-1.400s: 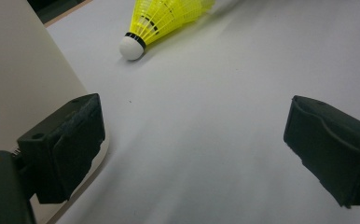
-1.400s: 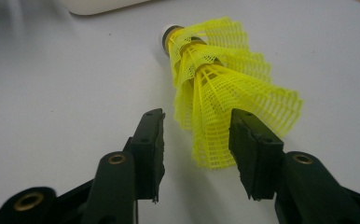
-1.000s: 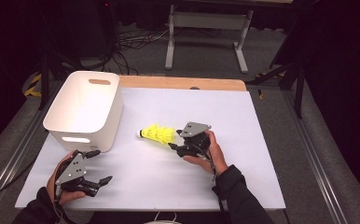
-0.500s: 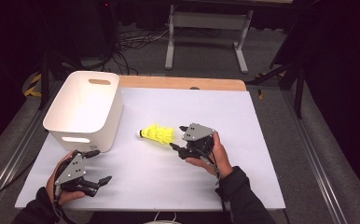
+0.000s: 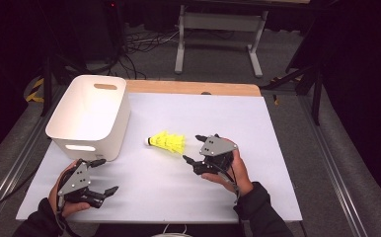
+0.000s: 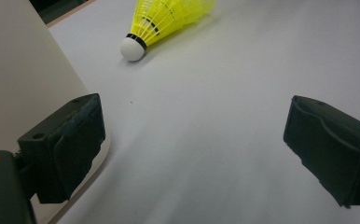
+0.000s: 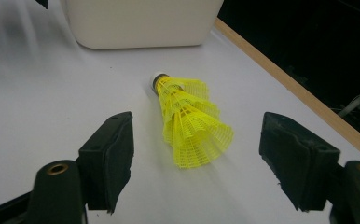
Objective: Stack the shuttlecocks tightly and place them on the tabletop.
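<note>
A yellow shuttlecock stack [image 5: 168,142] with a white cork tip lies on its side mid-table, cork toward the bin. My right gripper [image 5: 192,148] sits just right of its skirt, and its jaws have just been opening. In the right gripper view the shuttlecock stack [image 7: 192,123] lies ahead of the spread jaws of the right gripper [image 7: 199,140], touched by neither pad. My left gripper [image 5: 107,176] rests open near the table's front left. The left gripper [image 6: 192,135] has only bare table between its jaws, and the shuttlecock stack [image 6: 169,18] is far ahead.
A white bin [image 5: 90,113] with handle slots stands at the back left, close to the left gripper; its wall [image 6: 24,79] is beside the left jaw. A wooden strip [image 5: 193,88] runs along the table's far edge. The floor beyond holds cables and a stand.
My right gripper has drawn back to the right from the shuttlecock stack with its jaws spreading. The stack stays on the table. The left gripper has kept still.
</note>
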{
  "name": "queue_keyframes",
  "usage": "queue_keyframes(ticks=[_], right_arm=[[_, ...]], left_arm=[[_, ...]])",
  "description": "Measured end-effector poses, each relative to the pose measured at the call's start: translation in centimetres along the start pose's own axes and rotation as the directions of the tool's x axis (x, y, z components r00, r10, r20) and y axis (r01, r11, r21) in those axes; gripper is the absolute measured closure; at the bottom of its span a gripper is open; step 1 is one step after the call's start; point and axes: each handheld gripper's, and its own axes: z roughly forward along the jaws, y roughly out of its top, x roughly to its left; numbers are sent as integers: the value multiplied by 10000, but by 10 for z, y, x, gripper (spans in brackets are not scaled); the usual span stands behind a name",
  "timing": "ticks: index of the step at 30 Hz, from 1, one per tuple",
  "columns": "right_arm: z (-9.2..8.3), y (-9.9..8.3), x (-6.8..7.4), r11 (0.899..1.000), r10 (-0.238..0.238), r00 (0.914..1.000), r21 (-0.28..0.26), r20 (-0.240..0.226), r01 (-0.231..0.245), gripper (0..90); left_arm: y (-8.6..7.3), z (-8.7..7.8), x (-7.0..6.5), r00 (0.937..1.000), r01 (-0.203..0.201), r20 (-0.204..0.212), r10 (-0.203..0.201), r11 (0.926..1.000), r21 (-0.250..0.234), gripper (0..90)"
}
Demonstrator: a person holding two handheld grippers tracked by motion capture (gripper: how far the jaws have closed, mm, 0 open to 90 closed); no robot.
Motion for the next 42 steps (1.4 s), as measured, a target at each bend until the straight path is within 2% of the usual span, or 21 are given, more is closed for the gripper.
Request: queue_keyframes(ticks=[7, 28, 34, 42], right_arm=[[-8, -3, 1, 9999, -137, 9998, 93, 153, 136, 251], [-25, -12, 4, 9998, -162, 9988, 103, 465, 157, 232], [-33, -15, 3, 10000, 6, 9990, 74, 444, -9, 223], [-41, -22, 6, 9997, -104, 9980, 239, 628, 89, 215]], left_arm=[[0, 0, 1, 10000, -28, -30, 28, 10000, 14, 62], [0, 0, 0, 10000, 4, 11, -4, 10000, 30, 62], [0, 0, 0, 10000, -2, 7, 2, 10000, 35, 62], [0, -1, 1, 10000, 17, -69, -17, 10000, 12, 62]])
